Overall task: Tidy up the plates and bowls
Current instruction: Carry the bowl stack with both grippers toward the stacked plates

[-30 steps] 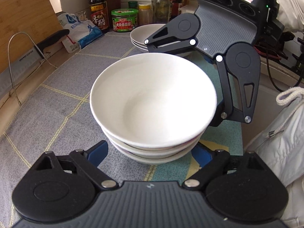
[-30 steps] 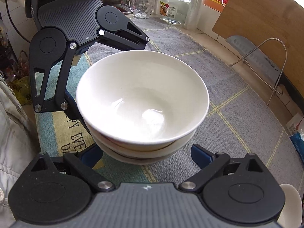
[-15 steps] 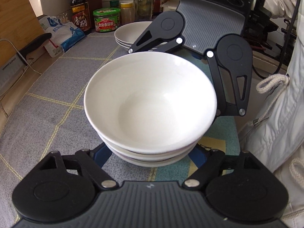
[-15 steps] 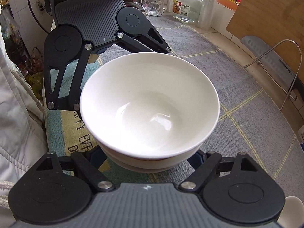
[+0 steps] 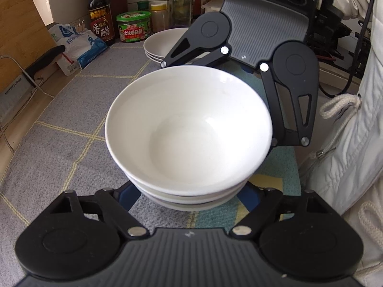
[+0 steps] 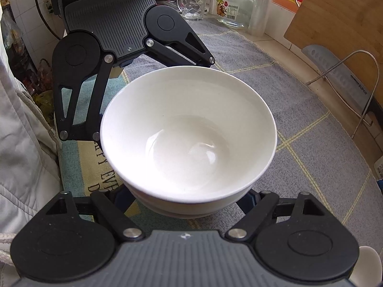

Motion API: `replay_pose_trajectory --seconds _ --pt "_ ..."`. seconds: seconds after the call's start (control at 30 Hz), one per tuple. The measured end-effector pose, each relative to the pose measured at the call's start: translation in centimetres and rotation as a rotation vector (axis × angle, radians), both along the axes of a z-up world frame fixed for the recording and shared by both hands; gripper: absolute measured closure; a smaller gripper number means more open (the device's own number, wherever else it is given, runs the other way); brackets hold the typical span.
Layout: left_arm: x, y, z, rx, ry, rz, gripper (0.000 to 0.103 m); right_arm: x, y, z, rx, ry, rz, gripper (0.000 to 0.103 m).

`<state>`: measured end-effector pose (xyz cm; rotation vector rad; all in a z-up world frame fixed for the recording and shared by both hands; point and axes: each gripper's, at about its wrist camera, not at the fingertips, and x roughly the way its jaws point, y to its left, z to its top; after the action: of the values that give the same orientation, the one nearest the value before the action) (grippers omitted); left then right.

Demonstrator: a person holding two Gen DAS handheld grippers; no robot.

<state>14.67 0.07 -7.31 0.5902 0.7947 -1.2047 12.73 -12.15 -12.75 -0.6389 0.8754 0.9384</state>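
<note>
A stack of three white bowls (image 5: 189,131) stands on the grey checked mat (image 5: 59,143), filling the middle of both views. My left gripper (image 5: 189,198) comes at it from one side, its blue pads tucked against the lowest bowl under the rim. My right gripper (image 6: 186,201) holds the same stack of bowls (image 6: 189,131) from the opposite side, pads pressed to its base. Each view shows the other gripper's grey body (image 5: 265,31) beyond the bowls. A stack of white plates (image 5: 162,43) sits farther back.
Behind the plates stand a vinegar bottle (image 5: 99,16), a green-lidded jar (image 5: 134,26) and a salt bag (image 5: 79,45). A glass mug (image 6: 191,3), a glass jar (image 6: 235,7), a wooden board (image 6: 335,19) and a cleaver in a wire rack (image 6: 340,76) line the wall. A white jacket (image 5: 354,143) is close by.
Both pairs of jaws have narrowed from wide apart to tight against the base of the bowl stack. Neither hand has shifted much.
</note>
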Motion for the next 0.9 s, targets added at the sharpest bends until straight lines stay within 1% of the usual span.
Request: replay_pose_trajectory --seconds 0.33,0.7,0.9 --pt "-0.5 -1.7 1.9 -0.009 -0.027 0.023 0.018 -0.2 -2.2 2.2 0.011 -0.018 0.016 0.014" --pt "-1.8 -4.8 2.4 -0.026 -0.046 0.035 0.018 -1.5 -5.5 3.8 -0.002 -0.028 0.025 0.014" --pt "-1.9 -6.9 2.4 -0.033 -0.043 0.03 0.018 -2.0 -7.6 4.2 -0.004 -0.024 0.02 0.014"
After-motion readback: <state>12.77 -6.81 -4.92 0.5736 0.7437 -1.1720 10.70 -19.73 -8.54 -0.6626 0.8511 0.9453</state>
